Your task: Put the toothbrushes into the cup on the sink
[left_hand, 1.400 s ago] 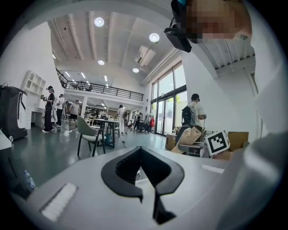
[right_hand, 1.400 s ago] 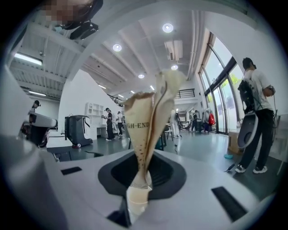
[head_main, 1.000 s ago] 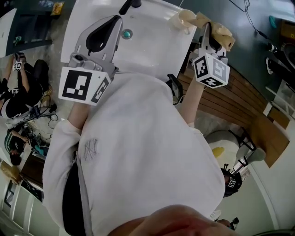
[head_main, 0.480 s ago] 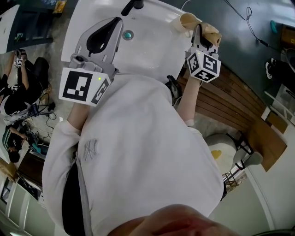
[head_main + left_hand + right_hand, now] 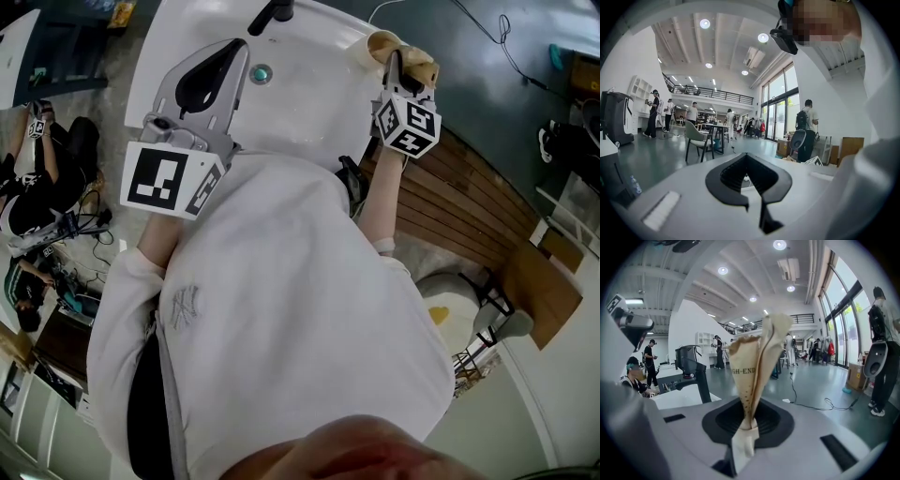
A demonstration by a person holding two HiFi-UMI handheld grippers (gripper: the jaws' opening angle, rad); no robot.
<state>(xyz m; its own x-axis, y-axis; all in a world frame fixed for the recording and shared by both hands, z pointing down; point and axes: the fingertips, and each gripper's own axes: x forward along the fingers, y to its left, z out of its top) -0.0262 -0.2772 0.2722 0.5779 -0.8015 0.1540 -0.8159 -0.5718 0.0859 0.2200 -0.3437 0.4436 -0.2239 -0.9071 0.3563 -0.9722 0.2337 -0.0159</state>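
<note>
Sink (image 5: 309, 84): right tool (image 5: 396, 67) pinching beige packet (image 5: 754, 362), lowered beside cup (image 5: 377, 41); left tool (image 5: 234, 54) closed, unmoved.

Both gripper views come through bright, lit by ceiling spots (image 5: 705, 23) and tall windows (image 5: 843, 333) (these wash out a little). Fisheye bends the edges into black corners, yet the toothbrush pack (image 5: 752, 376) up close is sharp. My head view is evenly lit, shadows soft, sink (image 5: 309, 94) glaring faintly.

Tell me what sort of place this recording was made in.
Probably a large open workshop or lab hall, not a home bathroom: the white sink with its black faucet shares the room with desks and chairs, a railed mezzanine and tall windows.
</note>
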